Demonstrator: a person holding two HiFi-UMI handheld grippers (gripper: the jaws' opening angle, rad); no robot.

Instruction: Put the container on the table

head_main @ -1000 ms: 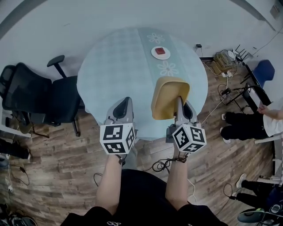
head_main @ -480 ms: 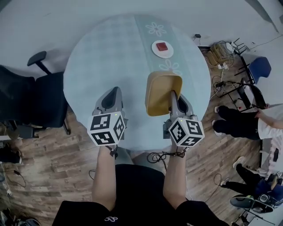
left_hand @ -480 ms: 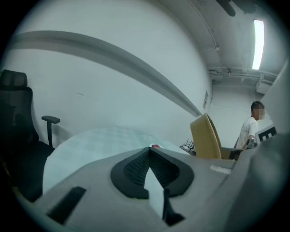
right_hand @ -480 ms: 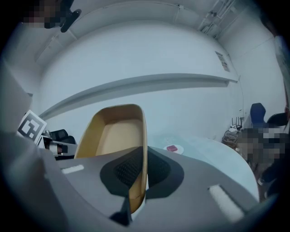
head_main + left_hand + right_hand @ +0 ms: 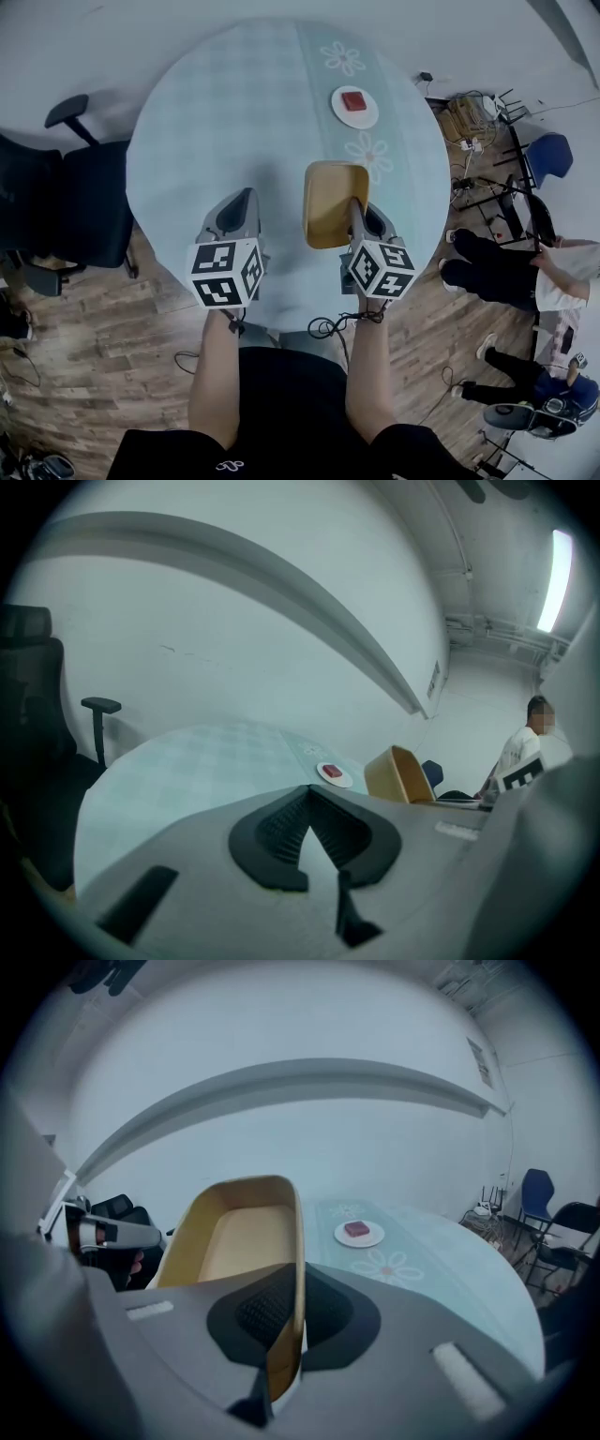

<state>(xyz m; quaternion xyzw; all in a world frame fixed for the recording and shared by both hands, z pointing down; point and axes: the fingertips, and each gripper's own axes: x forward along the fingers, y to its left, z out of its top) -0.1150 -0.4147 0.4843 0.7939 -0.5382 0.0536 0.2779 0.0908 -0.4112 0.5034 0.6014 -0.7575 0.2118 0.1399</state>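
A tan open-topped container hangs over the near right part of the round table. My right gripper is shut on the container's near right wall. In the right gripper view that thin wall stands pinched between the pads, and the empty inside stretches away to the left. My left gripper hovers over the table's near edge, left of the container and apart from it. Its jaws meet at the tips with nothing in them, and the container shows off to its right.
A white plate with a red block sits farther back on the flowered runner. A black office chair stands at the table's left. A seated person, a blue chair and floor cables are on the right.
Both grippers have moved forward over the table and sunk lower. The container went with the right gripper, from the table's near edge to a spot farther in, and has tipped more level.
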